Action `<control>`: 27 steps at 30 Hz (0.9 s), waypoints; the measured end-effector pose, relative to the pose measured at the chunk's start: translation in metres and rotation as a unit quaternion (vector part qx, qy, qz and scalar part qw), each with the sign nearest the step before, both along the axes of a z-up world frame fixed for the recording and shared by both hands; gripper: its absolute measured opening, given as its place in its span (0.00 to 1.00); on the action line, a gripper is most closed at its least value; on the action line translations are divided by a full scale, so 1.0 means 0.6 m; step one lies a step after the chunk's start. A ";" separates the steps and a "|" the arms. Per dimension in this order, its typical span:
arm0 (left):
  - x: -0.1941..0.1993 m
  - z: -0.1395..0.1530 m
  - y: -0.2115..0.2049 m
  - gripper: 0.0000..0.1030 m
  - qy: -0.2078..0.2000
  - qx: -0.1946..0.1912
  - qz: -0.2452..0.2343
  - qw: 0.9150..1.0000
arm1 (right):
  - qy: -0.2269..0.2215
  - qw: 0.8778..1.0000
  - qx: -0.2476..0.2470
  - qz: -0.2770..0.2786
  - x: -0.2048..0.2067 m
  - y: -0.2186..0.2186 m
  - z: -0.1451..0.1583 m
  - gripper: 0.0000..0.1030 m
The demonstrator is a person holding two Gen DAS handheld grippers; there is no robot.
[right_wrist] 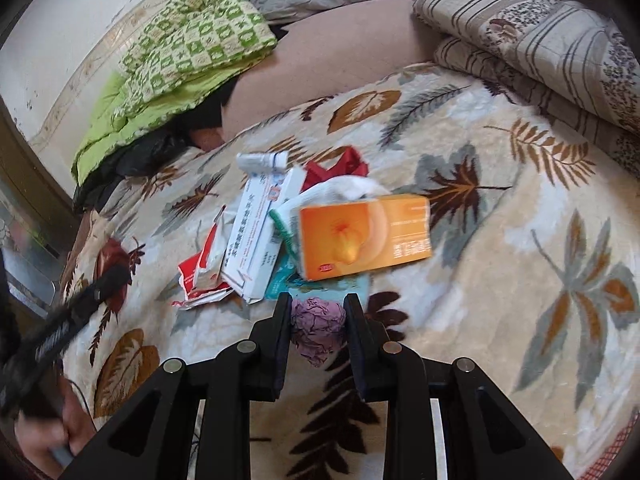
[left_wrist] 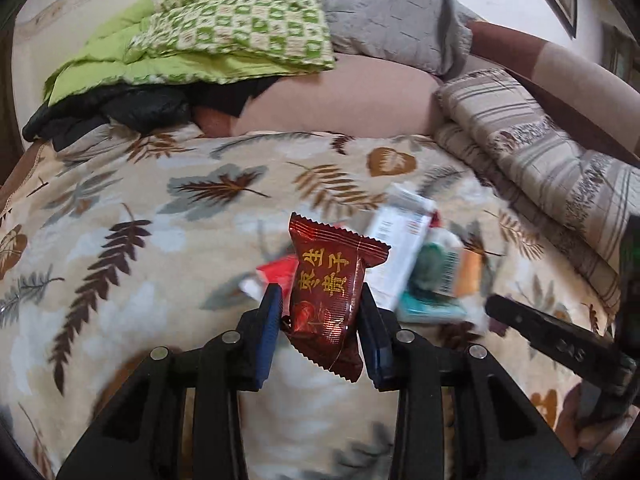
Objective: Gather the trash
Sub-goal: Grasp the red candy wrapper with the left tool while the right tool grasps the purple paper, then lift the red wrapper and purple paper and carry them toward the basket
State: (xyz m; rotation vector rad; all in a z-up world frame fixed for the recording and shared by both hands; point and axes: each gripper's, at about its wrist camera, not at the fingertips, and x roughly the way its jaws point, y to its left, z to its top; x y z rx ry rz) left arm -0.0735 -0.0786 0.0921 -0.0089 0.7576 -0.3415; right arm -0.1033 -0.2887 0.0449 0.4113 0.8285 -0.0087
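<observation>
My left gripper (left_wrist: 320, 300) is shut on a dark red snack wrapper (left_wrist: 332, 280) with gold characters, held above the leaf-print blanket (left_wrist: 140, 240). My right gripper (right_wrist: 318, 306) is shut on a crumpled purple paper ball (right_wrist: 318, 326). Beyond it lies a trash pile: an orange box (right_wrist: 364, 236), a white medicine box (right_wrist: 260, 232), a torn red-and-white packet (right_wrist: 204, 268), a white tube (right_wrist: 262, 160), a red scrap (right_wrist: 340, 168) and a teal packet (right_wrist: 280, 276). The pile also shows in the left wrist view (left_wrist: 404, 256), behind the wrapper. The right gripper's arm (left_wrist: 560, 344) shows at lower right there.
A green checked quilt (left_wrist: 224, 28), a grey pillow (left_wrist: 392, 12) and a black garment (left_wrist: 108, 112) lie at the back. A folded striped blanket (right_wrist: 532, 40) sits at the right. A pink cushion (left_wrist: 340, 104) lies behind the leaf blanket.
</observation>
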 end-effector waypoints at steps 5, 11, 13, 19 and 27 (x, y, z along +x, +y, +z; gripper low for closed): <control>-0.035 -0.017 -0.052 0.34 -0.019 0.017 -0.030 0.999 | -0.009 0.999 0.014 -0.027 -0.013 -0.036 0.008 0.27; -0.040 -0.055 -0.082 0.34 -0.034 0.072 -0.039 0.996 | -0.008 0.999 0.027 -0.046 -0.031 -0.065 0.008 0.27; -0.043 -0.058 -0.087 0.34 -0.049 0.089 -0.041 0.994 | -0.008 0.999 0.023 -0.047 -0.035 -0.067 0.009 0.27; -0.034 -0.061 -0.076 0.34 -0.051 0.095 -0.032 0.994 | 0.000 0.999 0.017 -0.046 -0.034 -0.063 0.005 0.27; -0.027 -0.061 -0.071 0.34 -0.054 0.101 -0.025 0.993 | 0.006 0.999 -0.029 -0.032 -0.032 -0.035 0.001 0.27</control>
